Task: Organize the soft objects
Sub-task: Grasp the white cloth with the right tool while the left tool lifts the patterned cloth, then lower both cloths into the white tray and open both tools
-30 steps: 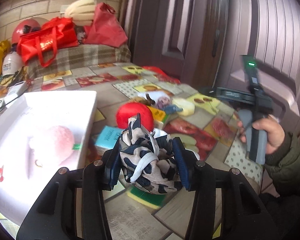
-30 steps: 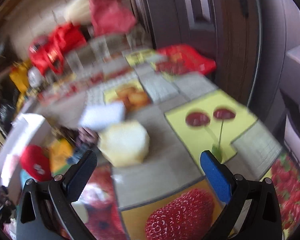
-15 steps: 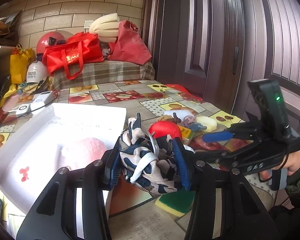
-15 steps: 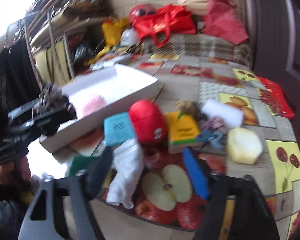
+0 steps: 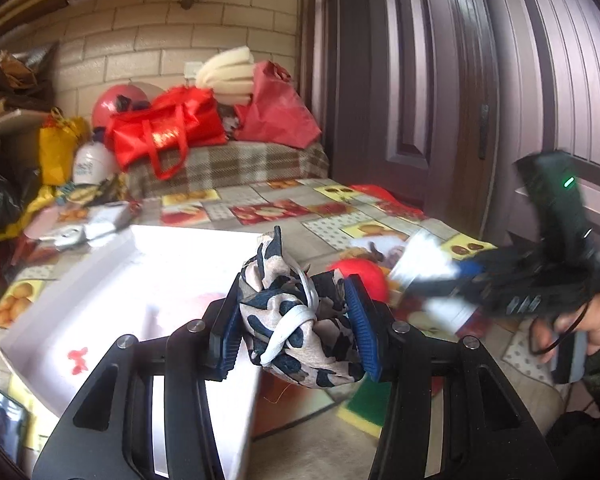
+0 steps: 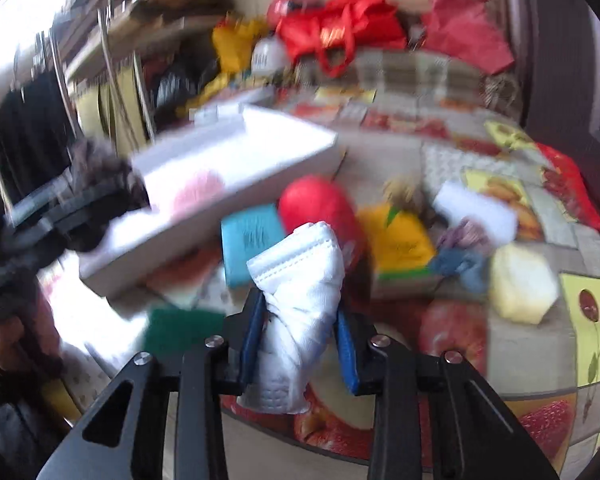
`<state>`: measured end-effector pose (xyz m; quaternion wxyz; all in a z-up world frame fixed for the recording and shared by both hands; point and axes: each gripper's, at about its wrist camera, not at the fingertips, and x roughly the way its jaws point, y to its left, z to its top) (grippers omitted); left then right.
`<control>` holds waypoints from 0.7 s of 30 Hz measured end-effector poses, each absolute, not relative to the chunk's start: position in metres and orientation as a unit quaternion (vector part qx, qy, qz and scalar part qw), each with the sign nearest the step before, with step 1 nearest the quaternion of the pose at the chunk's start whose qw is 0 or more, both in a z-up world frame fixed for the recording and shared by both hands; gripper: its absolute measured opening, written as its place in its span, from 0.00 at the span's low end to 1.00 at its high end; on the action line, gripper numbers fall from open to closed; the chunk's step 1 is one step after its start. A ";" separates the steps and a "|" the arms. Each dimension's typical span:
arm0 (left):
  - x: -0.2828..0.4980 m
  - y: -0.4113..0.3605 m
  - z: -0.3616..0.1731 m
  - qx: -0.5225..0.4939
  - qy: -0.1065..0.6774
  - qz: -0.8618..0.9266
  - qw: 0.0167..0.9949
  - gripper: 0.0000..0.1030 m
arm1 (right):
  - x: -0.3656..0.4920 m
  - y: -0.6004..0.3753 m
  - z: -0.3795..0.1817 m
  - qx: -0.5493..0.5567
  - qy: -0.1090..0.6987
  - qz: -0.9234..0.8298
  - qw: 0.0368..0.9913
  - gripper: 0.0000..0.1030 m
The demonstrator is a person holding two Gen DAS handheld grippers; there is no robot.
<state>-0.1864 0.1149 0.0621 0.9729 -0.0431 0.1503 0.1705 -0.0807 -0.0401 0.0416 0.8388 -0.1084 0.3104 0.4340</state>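
Left wrist view shows the left tongs (image 5: 294,320) clamped on a patterned cloth (image 5: 300,320) at the white box (image 5: 100,280) rim, and the right tongs (image 6: 298,340) pinch a white mask (image 6: 300,300) above the worktop (image 6: 540,344), so each should travel well over the box before letting go.

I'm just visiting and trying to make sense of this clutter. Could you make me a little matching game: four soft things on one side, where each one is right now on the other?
Things:
1. patterned cloth
2. white mask
3. pink ball
4. red ball

Places:
A. lying in the white box
B. on the table beside a blue packet
C. squeezed in the left gripper
D. squeezed in the right gripper

Pairs: 1-C, 2-D, 3-A, 4-B
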 end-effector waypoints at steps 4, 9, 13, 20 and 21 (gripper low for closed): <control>-0.198 0.124 0.061 -0.019 0.140 0.213 0.967 0.46 | -0.097 -0.061 0.072 -0.064 0.198 0.418 0.885 0.33; -0.205 0.135 0.059 -0.030 0.138 0.222 0.965 0.46 | -0.110 -0.055 0.061 -0.056 0.172 0.426 0.887 0.32; -0.203 0.134 0.058 -0.029 0.141 0.222 0.964 0.46 | -0.120 -0.041 0.053 -0.064 0.171 0.435 0.881 0.33; -0.204 0.144 0.058 -0.044 0.142 0.229 0.962 0.46 | -0.140 -0.020 0.056 -0.061 0.158 0.473 0.865 0.33; -0.205 0.146 0.058 -0.045 0.142 0.231 0.961 0.46 | -0.141 -0.014 0.055 -0.062 0.162 0.478 0.861 0.33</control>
